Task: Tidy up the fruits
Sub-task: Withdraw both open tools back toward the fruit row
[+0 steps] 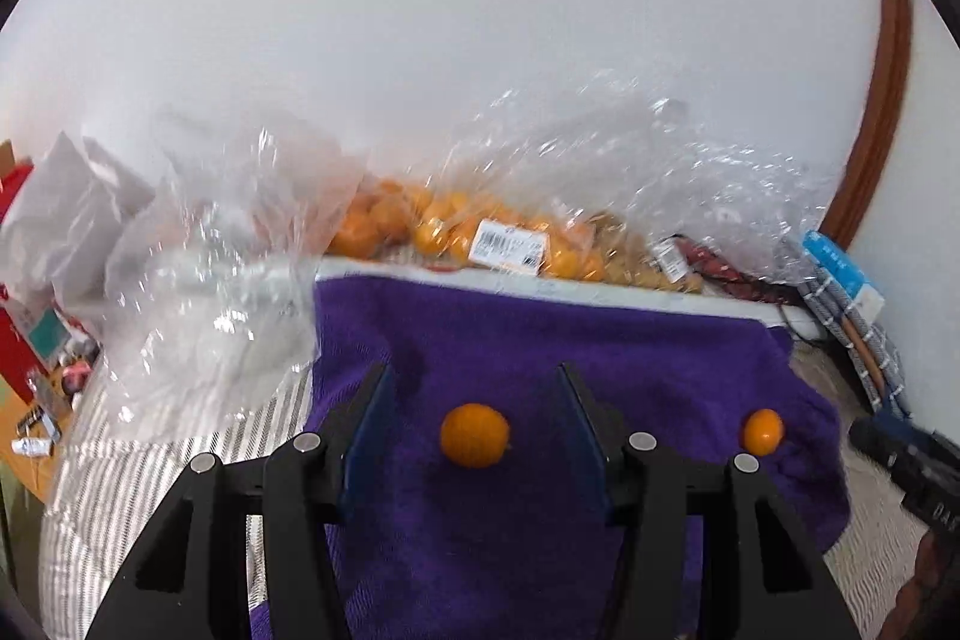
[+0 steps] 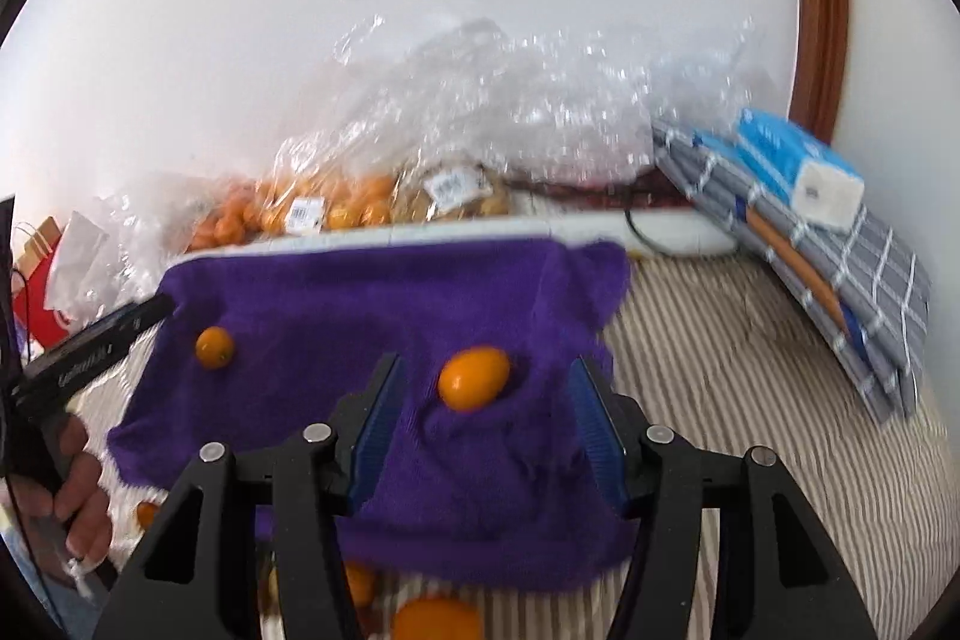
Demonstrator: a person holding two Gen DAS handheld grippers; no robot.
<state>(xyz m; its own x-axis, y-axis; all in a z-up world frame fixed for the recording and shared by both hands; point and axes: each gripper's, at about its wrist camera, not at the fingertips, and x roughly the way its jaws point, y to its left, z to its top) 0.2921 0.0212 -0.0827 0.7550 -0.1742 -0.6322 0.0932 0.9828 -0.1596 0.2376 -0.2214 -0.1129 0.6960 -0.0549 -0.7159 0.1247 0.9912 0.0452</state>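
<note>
Two small orange fruits lie on a purple towel (image 1: pixel 600 340). In the left wrist view one fruit (image 1: pixel 475 435) sits between the open fingers of my left gripper (image 1: pixel 474 382), untouched; the other fruit (image 1: pixel 763 431) lies to its right. In the right wrist view the towel (image 2: pixel 360 292) shows again, with the oval fruit (image 2: pixel 474 378) between the open fingers of my right gripper (image 2: pixel 483 370) and the first fruit (image 2: pixel 215 346) at left. Clear bags of oranges (image 1: pixel 456 220) (image 2: pixel 312 208) lie behind the towel.
More orange fruits (image 2: pixel 437 617) lie on the striped bedding (image 2: pixel 750 400) below the towel's near edge. Crumpled clear plastic (image 1: pixel 198 280) is at left. A folded grey checked cloth (image 2: pixel 810 250) and blue tissue pack (image 2: pixel 798 166) sit at right. The other hand-held gripper (image 2: pixel 90 346) shows at left.
</note>
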